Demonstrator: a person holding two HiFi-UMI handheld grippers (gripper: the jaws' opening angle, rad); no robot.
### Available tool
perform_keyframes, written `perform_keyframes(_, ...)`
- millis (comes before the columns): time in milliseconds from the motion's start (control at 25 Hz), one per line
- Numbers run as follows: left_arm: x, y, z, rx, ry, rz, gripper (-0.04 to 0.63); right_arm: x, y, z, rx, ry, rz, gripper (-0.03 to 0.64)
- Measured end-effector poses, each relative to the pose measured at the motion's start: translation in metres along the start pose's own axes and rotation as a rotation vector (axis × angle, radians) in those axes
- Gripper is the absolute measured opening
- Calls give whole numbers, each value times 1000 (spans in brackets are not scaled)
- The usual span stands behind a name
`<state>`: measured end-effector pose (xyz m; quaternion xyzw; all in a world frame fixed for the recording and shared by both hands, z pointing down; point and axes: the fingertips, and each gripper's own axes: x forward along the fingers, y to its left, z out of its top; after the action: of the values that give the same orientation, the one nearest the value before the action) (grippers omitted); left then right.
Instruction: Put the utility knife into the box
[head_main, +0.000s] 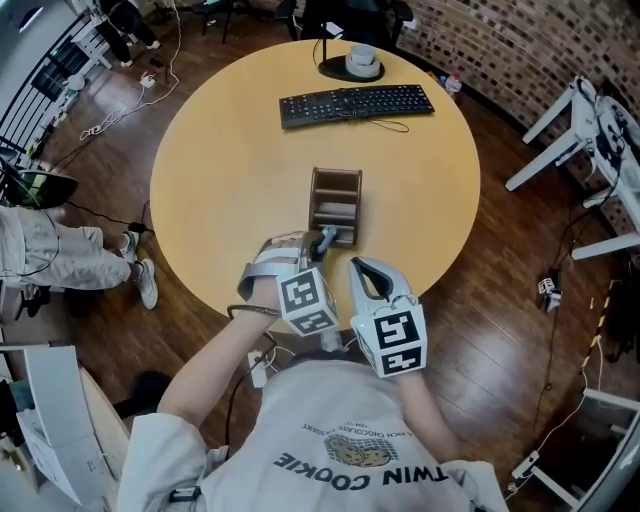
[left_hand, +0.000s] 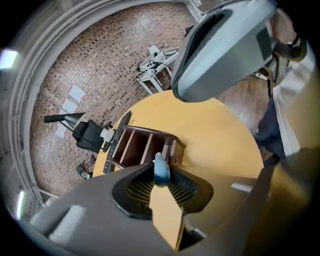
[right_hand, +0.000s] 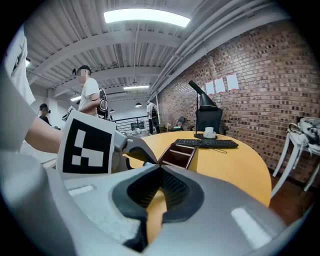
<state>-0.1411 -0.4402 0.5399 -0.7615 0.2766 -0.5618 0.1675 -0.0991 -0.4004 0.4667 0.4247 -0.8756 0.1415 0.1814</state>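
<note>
Blue-grey utility knife (left_hand: 161, 169) sits clamped in the left gripper (head_main: 314, 250), just before the brown wooden box (head_main: 336, 174) on the round yellow desk (head_main: 220, 180). The right gripper (right_hand: 159, 169) beside it is closed and empty. A black keyboard (head_main: 356, 104) lies beyond.

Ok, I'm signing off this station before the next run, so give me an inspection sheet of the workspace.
Surface: round wooden table.
Job's things: utility knife at the near end of the compartmented wooden box, not yet released.
Clutter: keyboard and cup at the far edge.
Grippers: left hand-held gripper shut on the utility knife; right hand-held gripper shut, empty, beside it.
Cables: keyboard cable on the table; floor cables far left.
Surroundings: brick wall, white rack, bystander's legs at left.
</note>
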Motion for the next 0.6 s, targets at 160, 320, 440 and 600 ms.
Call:
perform_keyframes(160,12,-7,-8,35,33,-49,72,-2,-7,-3,9,4,-32,2)
perform_keyframes(320,21,-10,-9,65,52,-63,73,-4,-12,-8,17,14,-53,2)
perform_keyframes(440,27,-9,-6,76,55,-71,72,-6,-15,-9,20,17,-65,2)
perform_keyframes(600,35,-10,-9,105,72,-74,73,-7,-13,-5,15,8,-75,2)
